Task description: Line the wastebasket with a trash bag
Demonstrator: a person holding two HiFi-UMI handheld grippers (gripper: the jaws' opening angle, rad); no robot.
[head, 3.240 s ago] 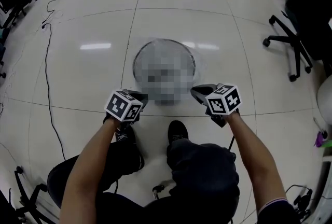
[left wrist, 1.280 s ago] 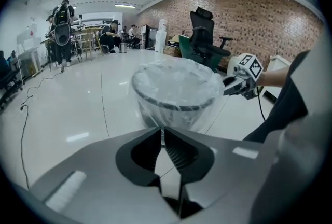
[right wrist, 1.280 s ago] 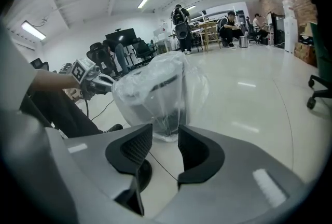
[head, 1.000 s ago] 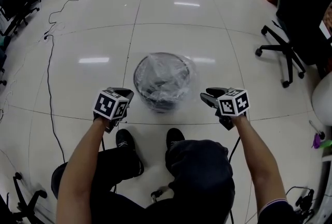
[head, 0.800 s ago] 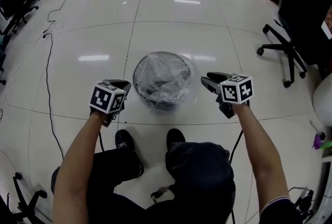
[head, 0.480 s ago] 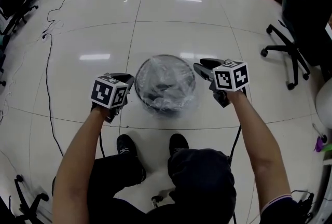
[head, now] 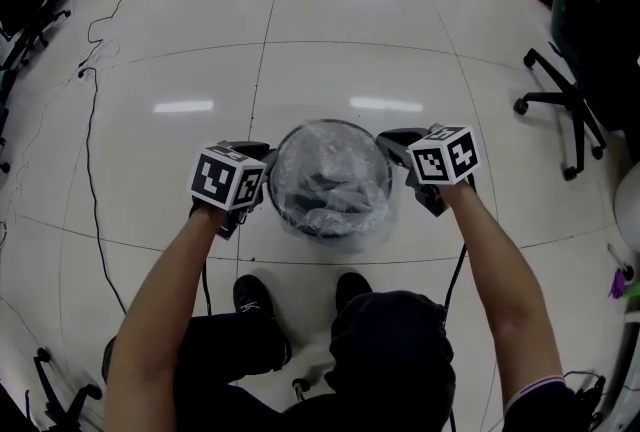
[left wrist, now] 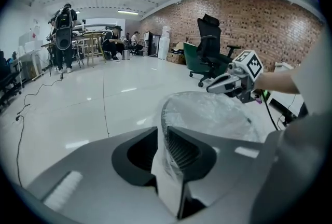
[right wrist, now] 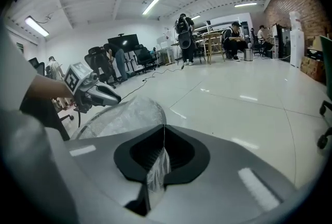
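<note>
A round black mesh wastebasket [head: 284, 196] stands on the floor in front of me with a clear trash bag [head: 330, 160] inside and draped over its rim. My left gripper [head: 259, 163] is at the rim's left side. In the left gripper view its jaws [left wrist: 162, 135] hold a strip of the bag film [left wrist: 212, 114] and are opening. My right gripper [head: 389, 143] is at the rim's right side. Its jaws [right wrist: 164, 132] are closing, with a fold of film [right wrist: 124, 114] pinched between them. Each gripper shows in the other's view, the right one [left wrist: 228, 83] and the left one [right wrist: 98, 94].
Black office chairs [head: 565, 90] stand at the right. A cable [head: 90, 120] runs along the glossy tiled floor at the left. My shoes [head: 255, 295] are just in front of the basket. People and desks [left wrist: 67, 36] are far off.
Both grippers have come in from the sides to the basket's rim. The right gripper's jaws, open before, have come together on the bag film.
</note>
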